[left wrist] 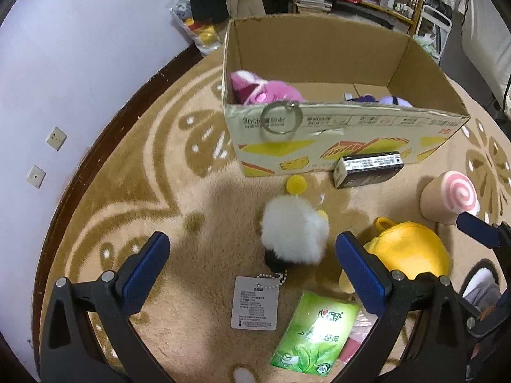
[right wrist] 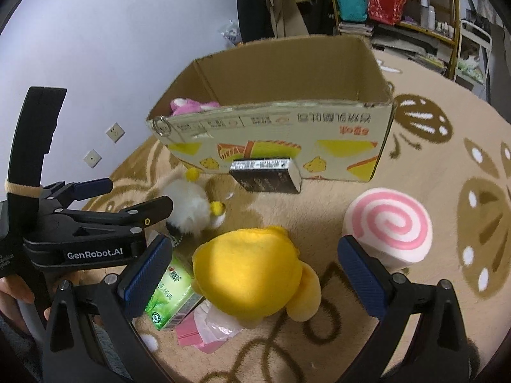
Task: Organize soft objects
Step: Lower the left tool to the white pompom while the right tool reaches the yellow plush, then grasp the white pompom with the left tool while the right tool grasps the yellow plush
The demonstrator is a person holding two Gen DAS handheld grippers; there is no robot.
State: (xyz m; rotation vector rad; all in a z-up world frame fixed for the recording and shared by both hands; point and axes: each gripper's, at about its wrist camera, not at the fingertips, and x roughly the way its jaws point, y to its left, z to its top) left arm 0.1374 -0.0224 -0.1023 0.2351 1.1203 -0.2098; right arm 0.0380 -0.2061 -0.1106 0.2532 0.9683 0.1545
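A cardboard box (left wrist: 335,134) stands on the rug and holds a pink plush (left wrist: 255,89) and a purple plush (left wrist: 392,99). A metal ring (left wrist: 281,117) hangs on the box's front rim. My left gripper (left wrist: 252,265) is open, its jaws on either side of a white fluffy plush (left wrist: 292,229) with a yellow pom-pom and a tag. My right gripper (right wrist: 255,274) is open around a yellow plush (right wrist: 252,268), which also shows in the left wrist view (left wrist: 412,249). A pink-swirl roll plush (right wrist: 388,223) lies to the right.
A dark book (right wrist: 265,177) leans against the box front. A green tissue pack (left wrist: 314,335) and pink wrappers (right wrist: 207,325) lie near me. A purple wall (left wrist: 80,63) with sockets is to the left. Shelves (right wrist: 415,9) stand behind.
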